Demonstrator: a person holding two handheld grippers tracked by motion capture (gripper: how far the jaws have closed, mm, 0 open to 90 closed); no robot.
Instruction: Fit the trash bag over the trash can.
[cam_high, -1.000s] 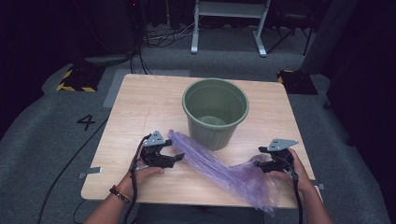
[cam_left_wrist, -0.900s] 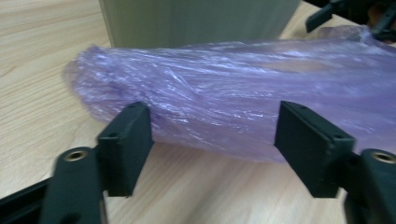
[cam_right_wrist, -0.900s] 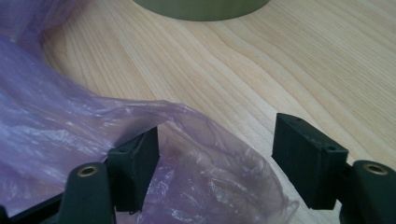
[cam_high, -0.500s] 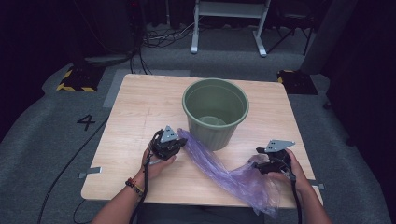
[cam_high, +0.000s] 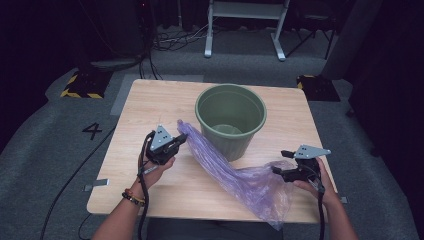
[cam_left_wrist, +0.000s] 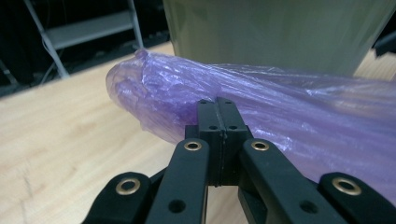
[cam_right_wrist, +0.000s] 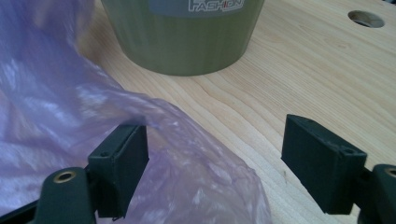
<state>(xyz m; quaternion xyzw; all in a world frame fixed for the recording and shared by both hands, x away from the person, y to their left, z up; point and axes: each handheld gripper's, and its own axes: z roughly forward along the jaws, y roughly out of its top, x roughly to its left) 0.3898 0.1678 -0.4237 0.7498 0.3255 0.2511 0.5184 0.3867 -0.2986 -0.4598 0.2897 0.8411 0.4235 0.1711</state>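
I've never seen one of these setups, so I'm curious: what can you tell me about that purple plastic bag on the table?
The purple bag is thin, see-through, crinkled film, stretched in a long twisted band across the wooden table in front of the green bucket. Its narrow end is raised, beside the shut left gripper; whether that gripper pinches it is unclear. Its wider, loose end hangs past the table's near edge. The right gripper stands open with film between its jaws.

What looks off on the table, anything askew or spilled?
Nothing spilled. The purple bag lies crumpled beside the green bin, not in it, one corner hanging over the table edge near the right tool.
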